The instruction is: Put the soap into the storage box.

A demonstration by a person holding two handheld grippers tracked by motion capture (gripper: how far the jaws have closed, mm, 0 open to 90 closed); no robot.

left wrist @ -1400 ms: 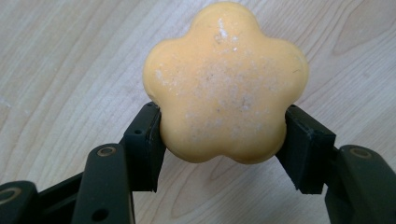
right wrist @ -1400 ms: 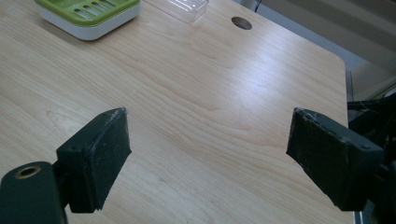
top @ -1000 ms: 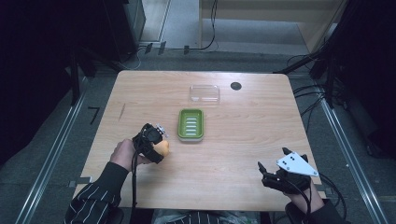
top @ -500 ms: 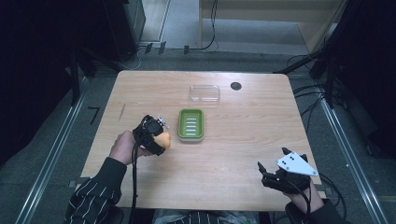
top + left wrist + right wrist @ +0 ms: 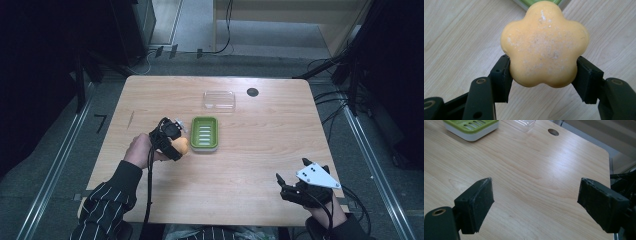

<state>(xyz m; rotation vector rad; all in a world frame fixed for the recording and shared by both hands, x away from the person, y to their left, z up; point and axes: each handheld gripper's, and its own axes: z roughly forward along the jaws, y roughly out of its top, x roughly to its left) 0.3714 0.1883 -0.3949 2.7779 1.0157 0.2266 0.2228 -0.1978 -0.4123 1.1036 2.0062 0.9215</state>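
On the left side of the tabletop (image 5: pixel 260 150), my left hand-held gripper (image 5: pixel 175 142) is clamped on a flower-shaped orange soap (image 5: pixel 544 45), one black jaw pressed into each flank. The soap hangs just left of the green soap dish (image 5: pixel 204 133), close beside its near left corner; whether it touches the wood below I cannot tell. Beyond the dish, toward the far edge, lies a clear plastic lid (image 5: pixel 219 100), and right of that a round cable hole (image 5: pixel 252 92) is cut in the wood. Down at the near right corner, my right hand-held gripper (image 5: pixel 536 205) sits with its jaws spread wide over bare wood, gripping nothing.
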